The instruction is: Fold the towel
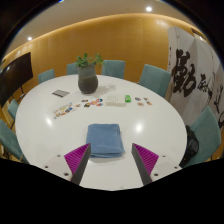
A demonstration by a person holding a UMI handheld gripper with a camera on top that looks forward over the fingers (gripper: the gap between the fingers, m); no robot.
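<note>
1. Left side: teal chairs [12, 135] round a white oval table [40, 115]; small items [62, 93] lie far across it, too small to tell what.
2. Centre: blue towel [104, 139] lies flat on the table, just ahead of the gripper [111, 158] and between its finger lines, not touched. A potted plant [88, 75] stands well beyond it.
3. Jaws spread wide, holding nothing; pink pads [77, 156] face inward.
4. Right: banner w/ black calligraphy [188, 75] by the wall.
5. Step, prob.: approach, pre-grasp. Next move needs lowering to a towel edge, pinching it, then lifting it over.
</note>
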